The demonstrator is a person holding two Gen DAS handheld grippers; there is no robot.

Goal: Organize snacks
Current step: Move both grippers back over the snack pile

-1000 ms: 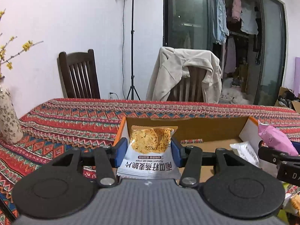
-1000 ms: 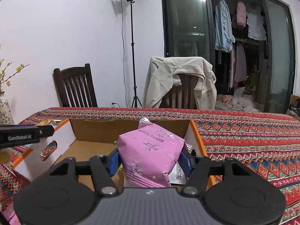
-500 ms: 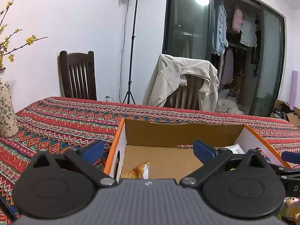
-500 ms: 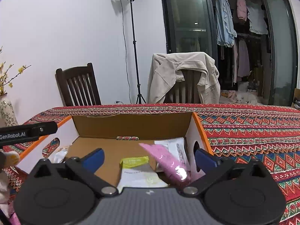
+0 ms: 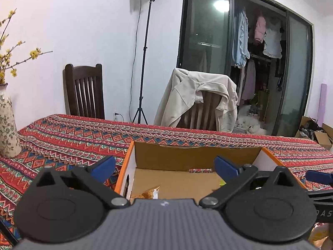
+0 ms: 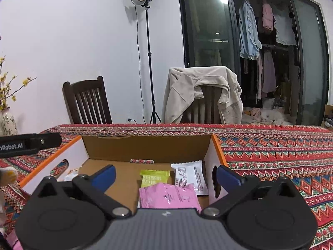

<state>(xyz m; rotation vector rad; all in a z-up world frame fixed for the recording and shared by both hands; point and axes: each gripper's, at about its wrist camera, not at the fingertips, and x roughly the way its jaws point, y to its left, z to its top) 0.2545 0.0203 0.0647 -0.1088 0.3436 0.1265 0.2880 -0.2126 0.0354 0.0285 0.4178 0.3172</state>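
Both claws hang spread apart and empty over the cardboard box (image 6: 145,145) on the patterned tabletop (image 6: 270,152): left claw (image 5: 164,167), right claw (image 6: 165,176). Inside the box, a pink packet (image 6: 168,195) lies near the right wall over a green packet (image 6: 155,177), beside a white packet (image 6: 190,176); an orange snack bag (image 5: 148,193) lies at the near left.

I saw a box (image 6: 145,148) of matt brown cardboard on a woven patterned tablecloth (image 6: 270,152); the pink packet (image 6: 168,195) and white packet (image 6: 190,176) looked like smooth plastic film — my grippers' bodies were matt black plastic, pads (image 6: 104,176) blue
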